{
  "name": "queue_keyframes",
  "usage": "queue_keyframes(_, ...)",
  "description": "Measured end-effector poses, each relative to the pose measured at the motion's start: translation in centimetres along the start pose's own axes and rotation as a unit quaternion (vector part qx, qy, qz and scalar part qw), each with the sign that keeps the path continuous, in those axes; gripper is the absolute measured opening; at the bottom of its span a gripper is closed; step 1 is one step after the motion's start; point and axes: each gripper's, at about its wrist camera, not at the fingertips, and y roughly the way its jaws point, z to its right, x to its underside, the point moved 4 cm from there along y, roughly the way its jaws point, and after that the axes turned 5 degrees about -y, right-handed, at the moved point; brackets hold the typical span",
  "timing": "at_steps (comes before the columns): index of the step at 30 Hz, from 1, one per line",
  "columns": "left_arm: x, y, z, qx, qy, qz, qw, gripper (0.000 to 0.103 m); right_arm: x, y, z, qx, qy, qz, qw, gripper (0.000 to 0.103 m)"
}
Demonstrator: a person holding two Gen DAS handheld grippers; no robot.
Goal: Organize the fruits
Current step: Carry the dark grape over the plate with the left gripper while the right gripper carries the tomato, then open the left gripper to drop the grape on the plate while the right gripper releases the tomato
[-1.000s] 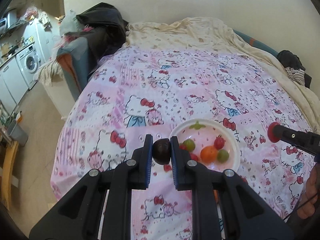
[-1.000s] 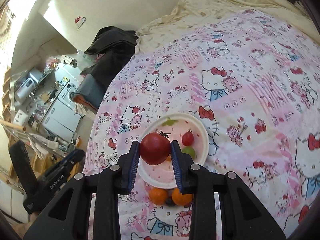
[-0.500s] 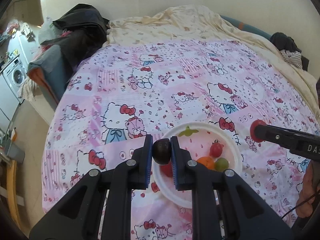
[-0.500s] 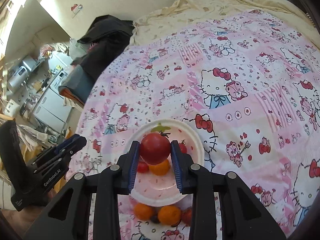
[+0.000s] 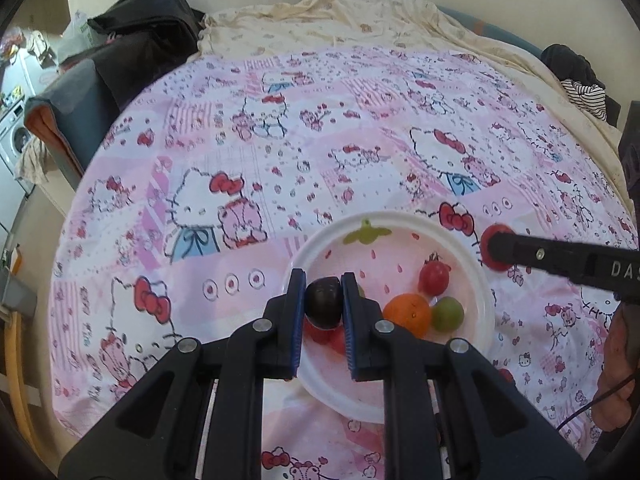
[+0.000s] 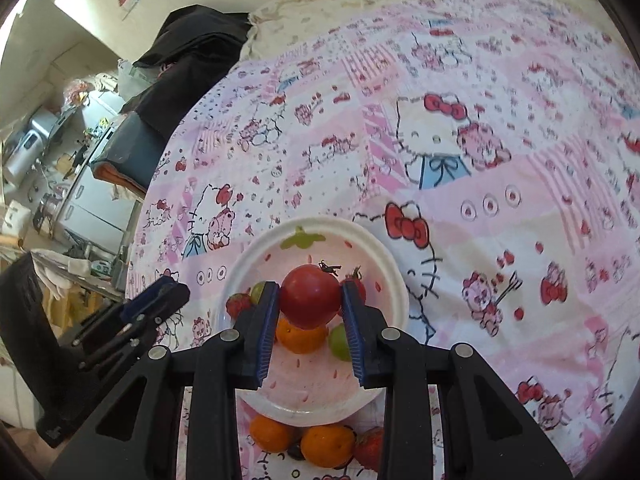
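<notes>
Fruit in both claws, and both over the plate [image 5: 476,276] on the bed's pink quilt [image 5: 280,152]. My left claw [image 5: 323,303] is clamped on a small dark plum [image 5: 323,305], the pads pressing its sides at the widest part; my right claw [image 6: 309,298] is closed the same way on a red tomato [image 6: 309,295], stalk end turned up and away from me.

I judge both to be light, smooth-skinned and soft underneath, so too hard a squeeze would bruise or split them, the tomato most of all. Held across the middle they should not slip, and I would set them down low, not drop them.

Already in the plate lie an orange [image 5: 408,314], a green fruit [image 5: 448,314] and a small red tomato [image 5: 434,278]. Two more oranges [image 6: 326,444] and a strawberry [image 6: 370,448] wait on the quilt just outside the near rim.

Compared with a second ago, both claws have come down and forward: the plate looms larger, and the plum, then beside the rim, now hangs inside it. Neither grip has changed.
</notes>
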Motion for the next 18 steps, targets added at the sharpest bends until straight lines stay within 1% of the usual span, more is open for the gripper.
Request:
queue_keyframes(2, 0.6, 0.5, -0.1, 0.006, -0.005, -0.012, 0.9999, 0.014, 0.1, 0.0, 0.1, 0.003, 0.000, 0.003, 1.000, 0.033)
queue_keyframes(5, 1.4, 1.3, 0.0, 0.014, -0.007, -0.029, 0.9995, 0.014, 0.3, 0.6, 0.5, -0.002, 0.015, -0.008, 1.000, 0.033)
queue_keyframes(11, 1.9, 2.1, 0.9, 0.022, 0.005, -0.039, 0.9990, 0.015, 1.5, 2.7, 0.3, 0.013, 0.008, -0.048, 0.999, 0.034)
queue_keyframes(13, 1.8, 2.3, 1.0, 0.021, 0.007, -0.038, 0.9990, 0.015, 1.9, 3.2, 0.3, 0.017, 0.006, -0.057, 0.998, 0.034)
queue_keyframes(18, 2.0, 2.8, 1.5, 0.034, 0.014, -0.047, 0.9982, 0.015, 2.3, 3.9, 0.7, 0.017, 0.013, -0.070, 0.997, 0.036)
